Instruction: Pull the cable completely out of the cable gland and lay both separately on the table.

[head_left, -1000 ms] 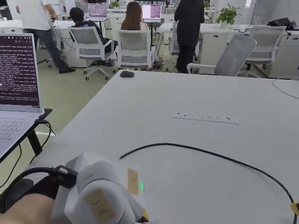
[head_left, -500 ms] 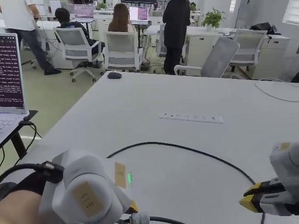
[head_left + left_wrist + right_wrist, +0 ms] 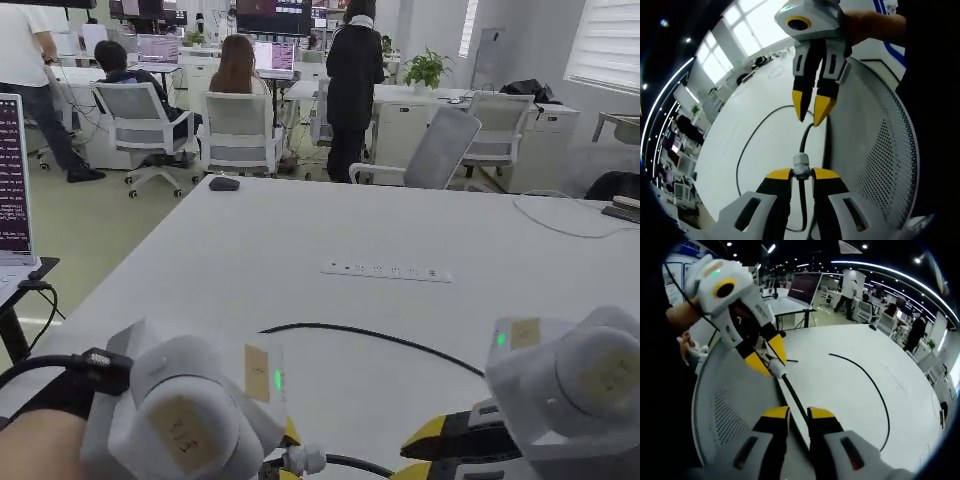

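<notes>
Left gripper view: the left claw was seen clamped on the cable gland. The cable was led from it between the narrowly parted jaws of the right claw, then looped across the table.

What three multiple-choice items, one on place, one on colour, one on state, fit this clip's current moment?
1. Where is the cable gland? A in the right gripper's jaws; B in the left gripper's jaws; C lying loose, held by neither.
2. What colour is the cable? A red; B white; C black.
3. How do the right gripper's jaws stand? A apart, with the cable running between them; B shut on the cable gland; C shut on nothing.
Answers: 1 B, the left gripper view shows the cable gland clamped between its own yellow tips. 2 C, a black line leaves the cable gland. 3 A, the right gripper view shows its tips apart around the cable.
</notes>
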The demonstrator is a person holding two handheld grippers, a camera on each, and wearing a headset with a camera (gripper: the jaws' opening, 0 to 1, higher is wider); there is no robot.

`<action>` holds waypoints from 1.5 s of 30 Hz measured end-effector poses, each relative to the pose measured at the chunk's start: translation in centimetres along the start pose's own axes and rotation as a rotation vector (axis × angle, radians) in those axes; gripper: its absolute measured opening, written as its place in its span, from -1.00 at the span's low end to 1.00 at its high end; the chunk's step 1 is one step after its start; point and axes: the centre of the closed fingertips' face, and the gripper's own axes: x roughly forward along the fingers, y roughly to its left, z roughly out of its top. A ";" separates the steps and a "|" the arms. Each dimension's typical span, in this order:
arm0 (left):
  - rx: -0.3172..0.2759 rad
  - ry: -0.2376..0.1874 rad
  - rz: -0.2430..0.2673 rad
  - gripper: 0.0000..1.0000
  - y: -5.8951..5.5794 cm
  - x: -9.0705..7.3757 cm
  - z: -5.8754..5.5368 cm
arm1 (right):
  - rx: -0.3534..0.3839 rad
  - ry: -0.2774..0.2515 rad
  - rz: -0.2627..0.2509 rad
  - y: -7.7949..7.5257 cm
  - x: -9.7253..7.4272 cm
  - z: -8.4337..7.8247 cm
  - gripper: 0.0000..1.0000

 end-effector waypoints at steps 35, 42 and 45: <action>0.053 -0.012 -0.072 -0.68 -1.6 0.2 0.6 | -0.153 0.155 -0.003 0.9 -0.1 -4.0 -0.94; 0.040 -0.009 -0.072 -0.68 -1.5 0.1 0.1 | -0.134 0.224 -0.026 -0.1 -0.5 -6.0 -0.94; 0.036 -0.009 -0.070 -0.68 -1.4 0.1 0.0 | -0.153 0.280 -0.039 -0.6 -0.8 -7.4 -0.94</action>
